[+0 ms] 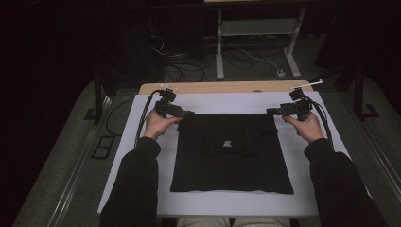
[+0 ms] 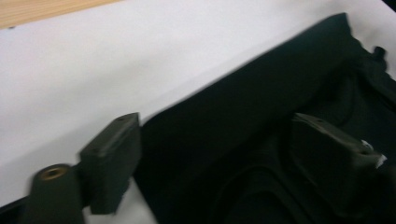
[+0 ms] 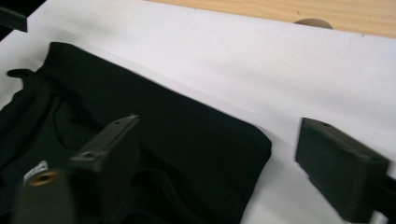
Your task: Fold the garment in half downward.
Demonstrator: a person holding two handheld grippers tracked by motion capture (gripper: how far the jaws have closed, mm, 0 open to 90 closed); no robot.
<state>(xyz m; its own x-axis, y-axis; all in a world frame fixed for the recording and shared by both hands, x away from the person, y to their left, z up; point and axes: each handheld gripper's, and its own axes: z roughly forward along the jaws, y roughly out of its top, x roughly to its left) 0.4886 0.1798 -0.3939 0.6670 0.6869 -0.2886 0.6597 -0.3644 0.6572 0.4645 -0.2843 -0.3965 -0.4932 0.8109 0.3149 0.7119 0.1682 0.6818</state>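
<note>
A black garment (image 1: 231,152) lies folded flat on the white table cover (image 1: 142,142), a small white label at its middle. My left gripper (image 1: 185,113) hovers at the garment's far left corner, jaws open with nothing pinched; in the left gripper view the black fabric (image 2: 243,121) lies below the gap between the fingers (image 2: 114,163). My right gripper (image 1: 272,112) hovers at the far right corner, also open; in the right gripper view the folded corner (image 3: 224,140) lies under the spread fingers (image 3: 341,172). Both grippers are held in the person's hands.
The wooden table edge (image 1: 227,87) runs along the far side beyond the white cover. Cables trail from each gripper off the table's sides. A white frame (image 1: 255,33) and floor cables stand behind the table.
</note>
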